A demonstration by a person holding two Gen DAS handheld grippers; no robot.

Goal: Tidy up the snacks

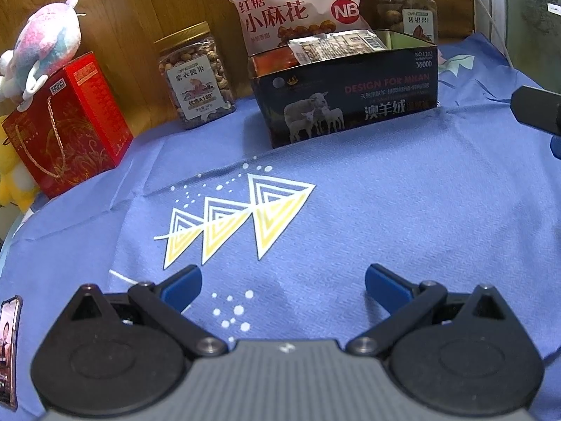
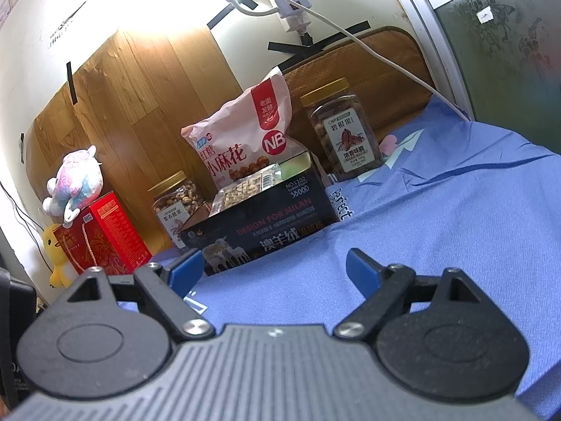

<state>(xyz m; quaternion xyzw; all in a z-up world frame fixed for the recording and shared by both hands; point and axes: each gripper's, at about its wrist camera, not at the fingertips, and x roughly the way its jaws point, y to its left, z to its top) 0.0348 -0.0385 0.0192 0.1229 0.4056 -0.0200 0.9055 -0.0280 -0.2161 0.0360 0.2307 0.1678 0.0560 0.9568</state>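
We hold the left gripper [image 1: 283, 282] low over the blue patterned cloth [image 1: 385, 210], its blue-padded jaws spread wide with nothing between them, only the cloth's white and yellow triangle print just ahead of the tips. Straight ahead of it and well apart stands the dark open cardboard box printed with sheep [image 1: 347, 101], holding a clear flat packet of snacks [image 1: 336, 47] that pokes above its rim. Behind the box leans a tall pink snack bag with red Chinese lettering [image 1: 294, 3]. Ahead and to the left of the box stands a clear plastic jar of nuts with a gold lid [image 1: 194, 77], and further left a red gift box with a cord handle [image 1: 66, 126] carrying a pink and blue plush toy [image 1: 45, 45] on top. Behind the box's right end we see a second gold-lidded jar of nuts [image 1: 406, 10]. At the left edge of this view lies a phone [image 1: 8, 351]. At the right edge a dark part of another tool shows, but we cannot tell what part it is. Our right gripper [image 2: 275, 270] likewise has its jaws standing wide apart and empty above the cloth; the sheep box sits just ahead of its left finger, not touching, and a yellow plush toy [image 2: 56, 245] sits far left beside the red box.
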